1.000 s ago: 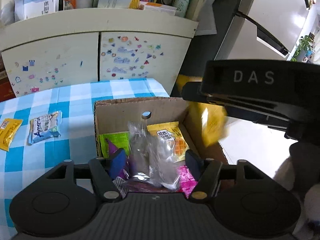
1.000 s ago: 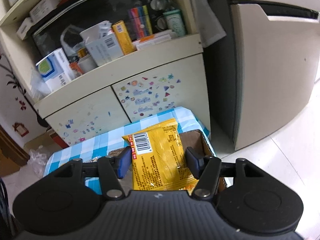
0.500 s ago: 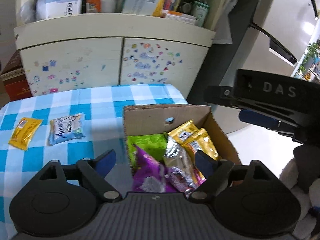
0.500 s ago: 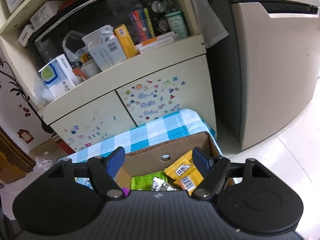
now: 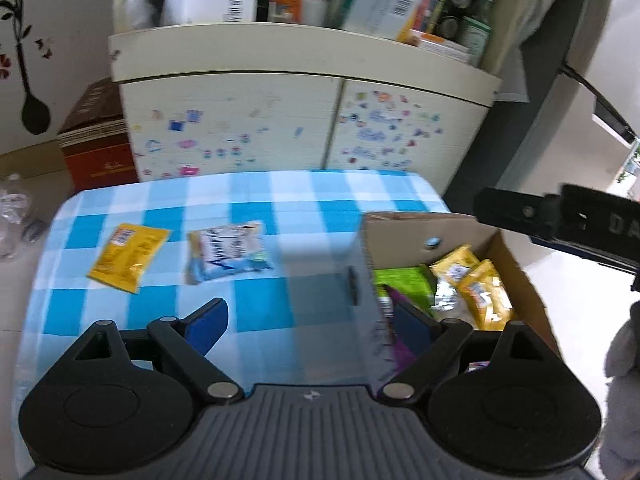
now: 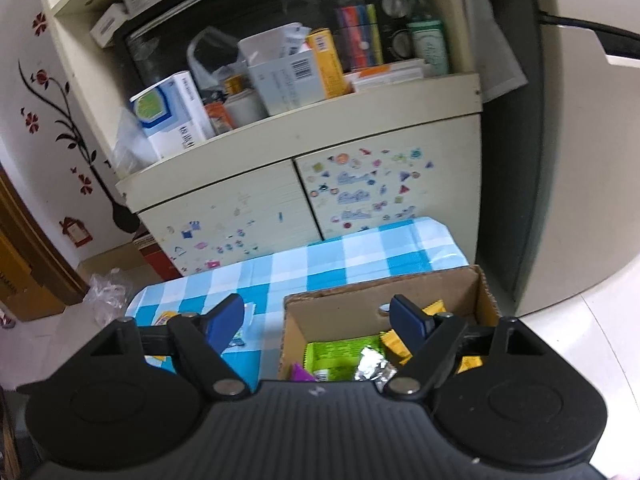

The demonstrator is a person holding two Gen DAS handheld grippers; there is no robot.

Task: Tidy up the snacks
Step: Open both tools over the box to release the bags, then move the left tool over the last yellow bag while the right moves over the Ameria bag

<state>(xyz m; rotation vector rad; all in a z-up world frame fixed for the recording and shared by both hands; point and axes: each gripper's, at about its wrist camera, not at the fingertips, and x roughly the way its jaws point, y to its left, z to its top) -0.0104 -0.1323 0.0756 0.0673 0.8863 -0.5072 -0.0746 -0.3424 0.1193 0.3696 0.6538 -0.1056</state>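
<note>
Tongs in your left hand (image 5: 308,320) stand wide apart and hold nothing; they hang over the blue-and-white checked table (image 5: 256,200), with their right blade above the near left corner of the cardboard box (image 5: 400,236). Tongs in your right hand (image 6: 318,318) are likewise spread and empty, poised above the same box (image 6: 360,300), left blade over the table (image 6: 360,248), right blade over the box interior.

Inside the box you have a green packet (image 5: 404,282), a silver foil packet (image 5: 446,292), two yellow packets (image 5: 484,296) against its right side, and a purple packet (image 5: 400,350) at the near edge, partly hidden by the blade.

Two snacks lie outside the box on the table, left of it and well apart from it: a yellow packet (image 5: 128,250) and, just beside it, a white-and-blue packet (image 5: 228,250). The left view is blurred, so print on the packets cannot be read.
</note>
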